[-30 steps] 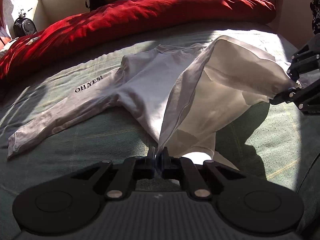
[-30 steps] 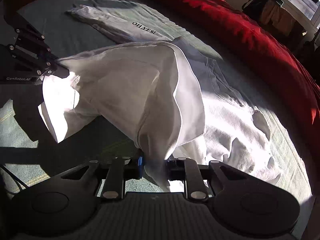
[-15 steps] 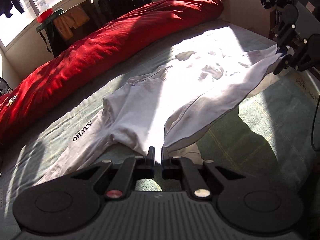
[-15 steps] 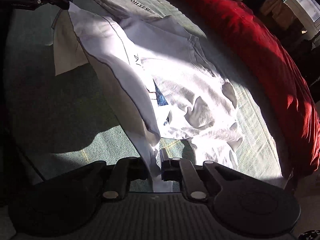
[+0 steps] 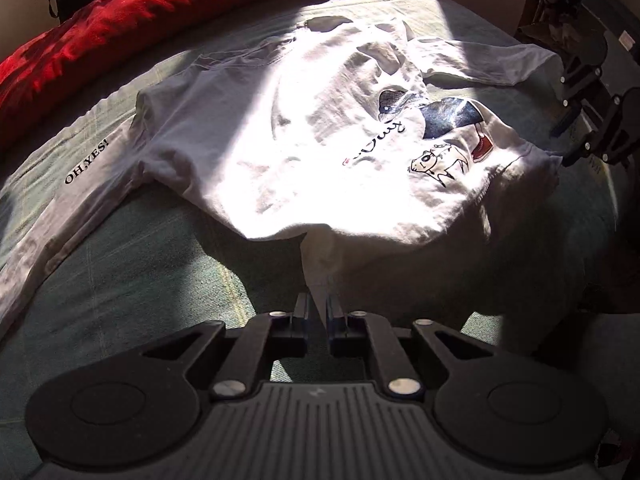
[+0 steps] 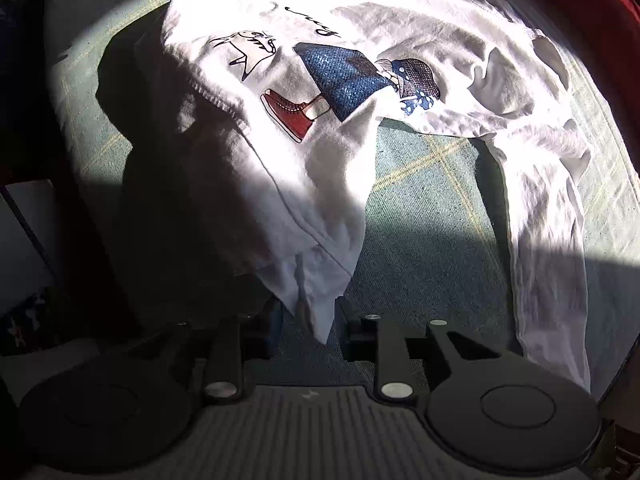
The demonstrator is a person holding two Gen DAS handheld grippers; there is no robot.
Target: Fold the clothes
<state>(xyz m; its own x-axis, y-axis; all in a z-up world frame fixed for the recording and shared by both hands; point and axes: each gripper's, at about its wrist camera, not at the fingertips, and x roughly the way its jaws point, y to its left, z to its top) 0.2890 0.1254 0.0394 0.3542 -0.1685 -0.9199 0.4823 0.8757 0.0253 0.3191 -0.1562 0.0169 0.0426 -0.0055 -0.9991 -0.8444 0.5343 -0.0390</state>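
Spread front-up across the green bedspread (image 5: 132, 280) now is the white long-sleeved shirt (image 5: 280, 140), which half a second earlier was seen stretched taut between the two grippers with its printed side only partly shown. Its cartoon print (image 5: 436, 136) — a blue skirt, a red boot, a line-drawn animal — is lit by hard sunlight, and "OH,YES!" lettering (image 5: 86, 162) is carried on the sleeve at the left. A narrow tongue of hem is pinched by the left gripper (image 5: 316, 316) at the near edge, the jaws nearly closed with only cloth between them. The right gripper (image 6: 306, 328) is seen with its jaws parted wider; a corner of the hem hangs down between them, touched by neither finger as far as can be told. From the left wrist view, that gripper (image 5: 560, 148) is seen at the shirt's right hem. A red duvet (image 5: 100, 40) is bunched along the far side of the bed.
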